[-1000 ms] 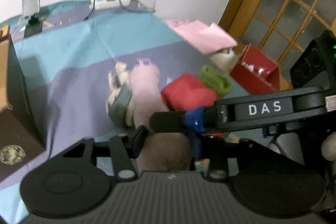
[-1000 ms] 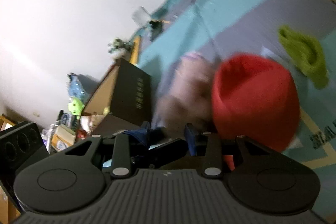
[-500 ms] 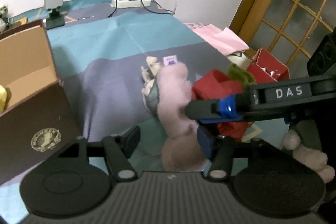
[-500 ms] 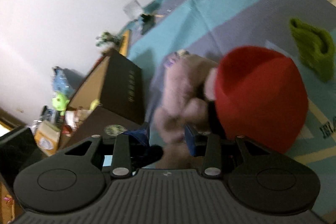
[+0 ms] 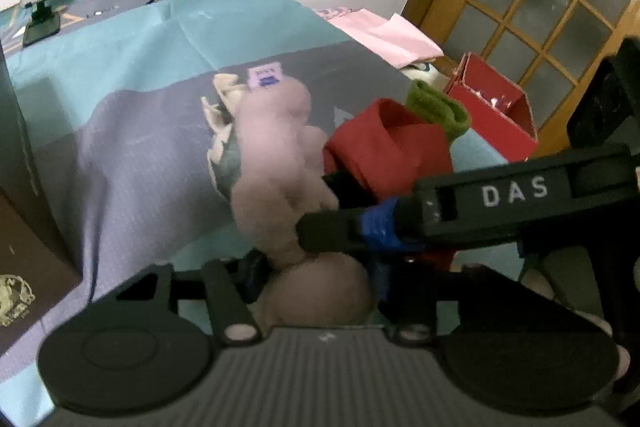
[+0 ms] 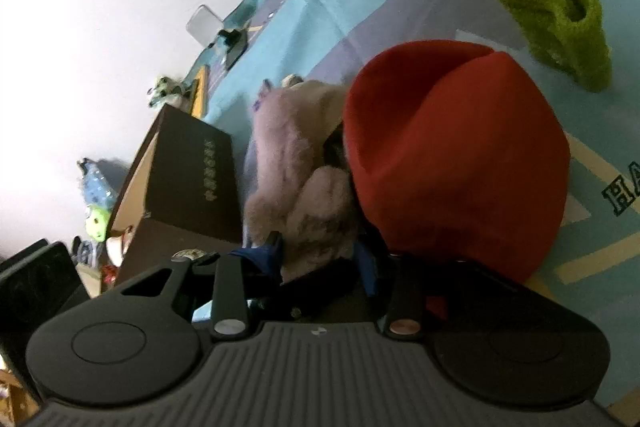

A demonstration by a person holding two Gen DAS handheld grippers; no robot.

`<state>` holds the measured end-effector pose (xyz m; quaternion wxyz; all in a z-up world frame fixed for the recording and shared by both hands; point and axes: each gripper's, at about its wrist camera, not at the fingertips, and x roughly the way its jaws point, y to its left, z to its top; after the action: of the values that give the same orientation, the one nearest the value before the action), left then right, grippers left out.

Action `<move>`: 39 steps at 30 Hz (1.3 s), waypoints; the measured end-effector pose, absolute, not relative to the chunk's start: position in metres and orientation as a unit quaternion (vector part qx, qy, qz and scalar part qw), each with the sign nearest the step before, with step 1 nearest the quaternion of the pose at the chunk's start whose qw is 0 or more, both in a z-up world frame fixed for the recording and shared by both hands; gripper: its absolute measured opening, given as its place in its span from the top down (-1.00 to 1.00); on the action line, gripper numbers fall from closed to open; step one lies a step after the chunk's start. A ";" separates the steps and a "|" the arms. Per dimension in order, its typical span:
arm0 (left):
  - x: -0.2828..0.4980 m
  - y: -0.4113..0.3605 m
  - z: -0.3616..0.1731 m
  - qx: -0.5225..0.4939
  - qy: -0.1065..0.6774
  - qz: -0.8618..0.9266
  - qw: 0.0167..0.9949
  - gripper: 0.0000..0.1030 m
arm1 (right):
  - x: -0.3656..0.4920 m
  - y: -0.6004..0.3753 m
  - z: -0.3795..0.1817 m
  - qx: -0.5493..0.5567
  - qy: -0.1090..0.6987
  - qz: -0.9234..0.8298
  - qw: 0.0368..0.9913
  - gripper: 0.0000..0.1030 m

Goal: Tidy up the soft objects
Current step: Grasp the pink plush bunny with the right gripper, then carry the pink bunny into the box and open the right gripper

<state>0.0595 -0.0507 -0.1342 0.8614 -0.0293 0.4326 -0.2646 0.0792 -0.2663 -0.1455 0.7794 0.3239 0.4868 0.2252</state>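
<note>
Both tongs straddle pink plush (image 5: 276,155): left (image 5: 316,277) closing, right (image 6: 320,259) opening; teal-purple cloth (image 5: 132,131), white wall.

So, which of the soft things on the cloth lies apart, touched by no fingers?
The green knitted piece. It lies alone beyond the red hat, while the pink plush toy sits between both grippers' fingers.

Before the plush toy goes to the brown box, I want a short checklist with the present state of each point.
1. Pink plush toy between left gripper jaws: ok, jaws closing.
2. Right gripper jaws around the toy: ok, jaws opening.
3. Firm grip: cannot tell.
4. Red hat apart from toy: not ok, it touches.
5. Green knit piece lies apart: ok.
6. Brown box has room: cannot tell.
</note>
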 end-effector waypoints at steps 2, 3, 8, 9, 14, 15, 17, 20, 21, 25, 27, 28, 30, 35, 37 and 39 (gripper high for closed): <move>0.059 -0.047 -0.131 -0.040 0.432 -0.267 0.860 0.24 | 0.076 -0.266 -0.139 0.327 0.484 0.231 0.778 0.52; 0.058 -0.045 -0.129 -0.046 0.433 -0.269 0.859 0.24 | 0.075 -0.265 -0.134 0.325 0.479 0.237 0.780 0.52; 0.044 -0.040 -0.103 -0.036 0.405 -0.264 0.875 0.25 | 0.068 -0.257 -0.098 0.318 0.436 0.268 0.798 0.50; 0.042 -0.037 -0.096 -0.037 0.397 -0.262 0.879 0.25 | 0.067 -0.253 -0.087 0.315 0.422 0.278 0.804 0.50; 0.025 -0.016 -0.048 -0.032 0.324 -0.241 0.914 0.25 | 0.076 -0.227 -0.042 0.295 0.357 0.329 0.823 0.49; 0.023 -0.012 -0.039 -0.030 0.310 -0.234 0.921 0.25 | 0.081 -0.219 -0.035 0.293 0.347 0.341 0.823 0.49; 0.022 0.001 -0.020 -0.022 0.280 -0.217 0.935 0.25 | 0.094 -0.198 -0.023 0.282 0.330 0.366 0.823 0.49; 0.023 0.025 -0.003 -0.016 0.244 -0.182 0.952 0.24 | 0.112 -0.169 -0.011 0.259 0.314 0.398 0.822 0.48; 0.025 0.034 0.000 -0.018 0.237 -0.171 0.956 0.24 | 0.119 -0.156 -0.010 0.254 0.311 0.410 0.819 0.48; 0.032 0.072 0.007 -0.020 0.221 -0.119 0.968 0.24 | 0.146 -0.113 -0.017 0.239 0.322 0.439 0.804 0.48; 0.041 0.093 0.002 -0.031 0.225 -0.099 0.969 0.24 | 0.156 -0.090 -0.027 0.222 0.336 0.443 0.801 0.48; 0.046 0.105 -0.003 -0.041 0.232 -0.090 0.968 0.24 | 0.160 -0.078 -0.032 0.210 0.345 0.444 0.800 0.48; 0.055 0.123 -0.016 -0.060 0.249 -0.077 0.963 0.24 | 0.163 -0.060 -0.044 0.191 0.366 0.443 0.796 0.47; 0.077 0.164 -0.055 -0.108 0.305 -0.042 0.945 0.24 | 0.167 -0.024 -0.072 0.168 0.415 0.429 0.784 0.47; 0.083 0.175 -0.067 -0.121 0.324 -0.035 0.937 0.24 | 0.165 -0.016 -0.081 0.156 0.431 0.421 0.782 0.47; 0.087 0.186 -0.081 -0.136 0.350 -0.032 0.926 0.25 | 0.160 -0.006 -0.082 0.130 0.435 0.416 0.788 0.47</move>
<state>0.0868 0.1863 -0.0809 0.9261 -0.1360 0.3503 -0.0323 0.1601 -0.0064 -0.0824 0.7878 0.1303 0.4353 0.4159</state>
